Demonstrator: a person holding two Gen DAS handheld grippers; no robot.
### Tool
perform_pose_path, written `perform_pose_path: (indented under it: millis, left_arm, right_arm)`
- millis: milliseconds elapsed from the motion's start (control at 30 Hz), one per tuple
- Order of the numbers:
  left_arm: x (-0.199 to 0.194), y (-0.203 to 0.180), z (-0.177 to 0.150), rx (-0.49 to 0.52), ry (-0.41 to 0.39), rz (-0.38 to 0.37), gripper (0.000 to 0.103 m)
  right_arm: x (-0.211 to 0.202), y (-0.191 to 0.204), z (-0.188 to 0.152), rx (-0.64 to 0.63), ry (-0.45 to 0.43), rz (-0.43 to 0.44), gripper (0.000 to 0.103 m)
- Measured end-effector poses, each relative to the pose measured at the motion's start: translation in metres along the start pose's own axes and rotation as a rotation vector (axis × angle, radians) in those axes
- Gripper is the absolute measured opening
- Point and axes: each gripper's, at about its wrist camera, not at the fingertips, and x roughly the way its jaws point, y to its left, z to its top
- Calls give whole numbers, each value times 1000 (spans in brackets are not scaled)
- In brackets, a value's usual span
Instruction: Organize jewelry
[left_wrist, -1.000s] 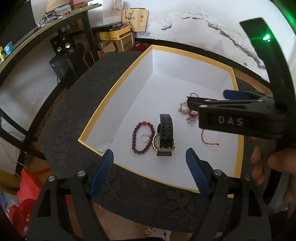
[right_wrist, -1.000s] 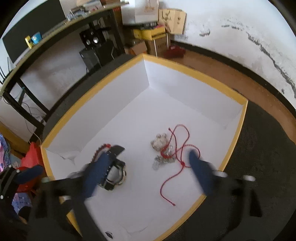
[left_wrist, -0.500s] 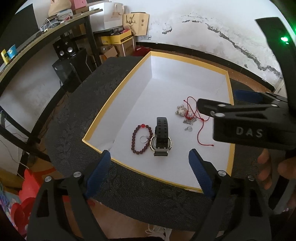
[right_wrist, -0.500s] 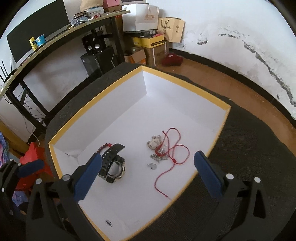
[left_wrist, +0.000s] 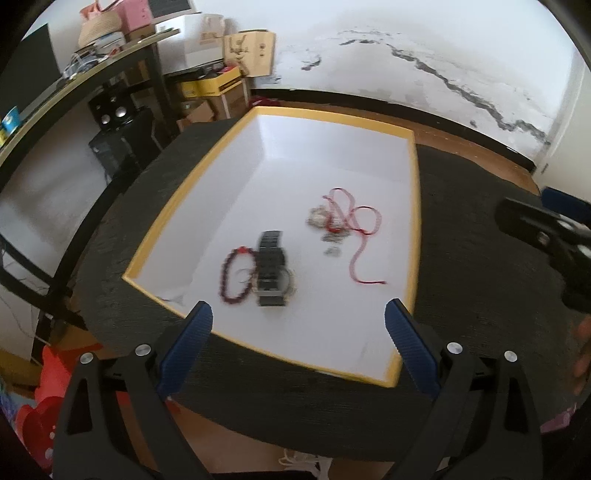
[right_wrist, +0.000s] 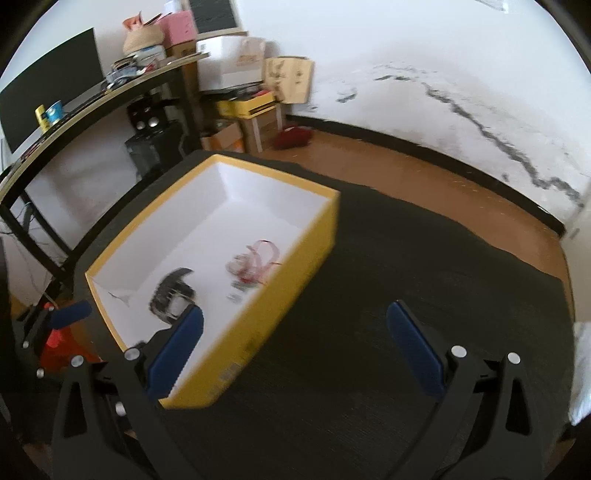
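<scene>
Motion blur smears the jewelry. In the box on the table lie a bead bracelet touching the watch, with a red cord apart. The box wall hides the bracelet from the right view. Left tool and right tool hover spread, empty.

Cluttered home room, desk with monitor, stacked cardboard boxes, cracked wall

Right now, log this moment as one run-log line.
left gripper: open, empty | right gripper: open, empty | yellow box: holds watch, bead bracelet, red cord | phase: both outside box
</scene>
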Motion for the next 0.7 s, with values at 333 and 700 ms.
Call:
perform_pose_path:
  millis: [333,700]
  left_arm:
    - [3,-86,-3,112,-28,-123,92]
    - [31,-180,-16,223,-34,-233,92]
  right_arm:
    - [-56,-90,-67,137,-40,-172,96]
    - [-56,-183,-144,306,29,-307,96]
